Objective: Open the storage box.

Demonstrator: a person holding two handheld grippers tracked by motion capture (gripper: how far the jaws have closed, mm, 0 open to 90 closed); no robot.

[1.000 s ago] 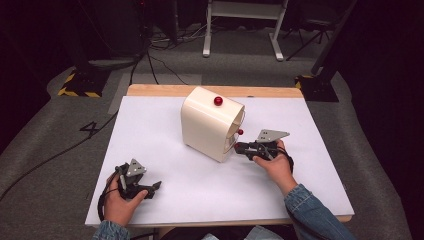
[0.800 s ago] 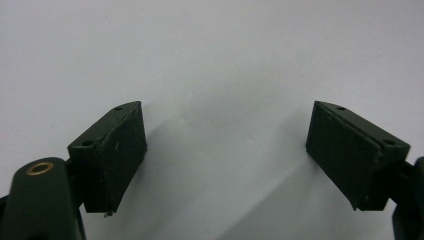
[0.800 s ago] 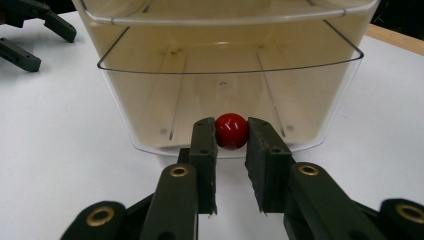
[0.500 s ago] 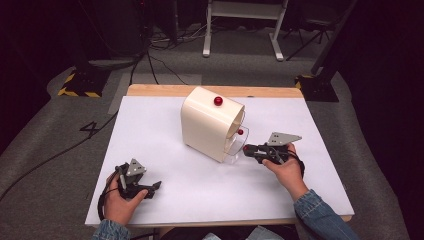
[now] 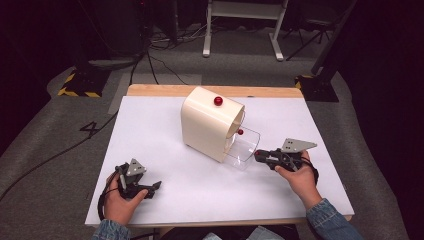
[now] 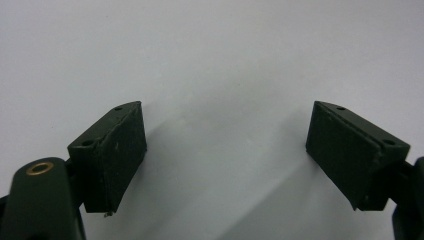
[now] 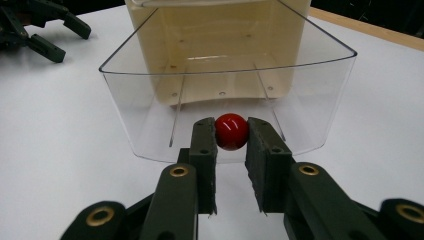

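Scene: white table (image 5: 165, 145) with a cream box-shaped cabinet (image 5: 202, 127) near its middle; a second red knob (image 5: 218, 101) on the cabinet's top.
Drawer: clear plastic drawer (image 5: 245, 150), drawn partly out of the cabinet's lower front toward the right hand; empty inside as far as the right gripper view shows (image 7: 320, 80).
Knob: small red ball knob (image 7: 231, 131) on the drawer's front wall, low and centred; in the high view sits at the drawer's near edge, just before the jaw tips (image 5: 255, 153).
Right gripper: (image 7: 231, 135) jaws clamped on the red ball knob, one pad on each side, contact plain in the right gripper view; from above (image 5: 260, 156) points along the table toward the cabinet.
Left gripper: (image 6: 225, 145) jaws spread wide, nothing between them, bare white table beneath; in the high view (image 5: 152, 187) rests at the near left of the table, well apart from the cabinet.
Key relation: drawer's slide axis runs from the cabinet mouth out through the knob and on along the right gripper's own length; pull line and gripper axis look nearly the same.
Judgement: drawer opening in hand, roughly partway; a further pull likely needs to stay straight along that axis, since a sideways drag could skew the drawer or shift the unheld cabinet.
Nearer hand: right, already on the knob; left free to brace the cabinet if wanted.
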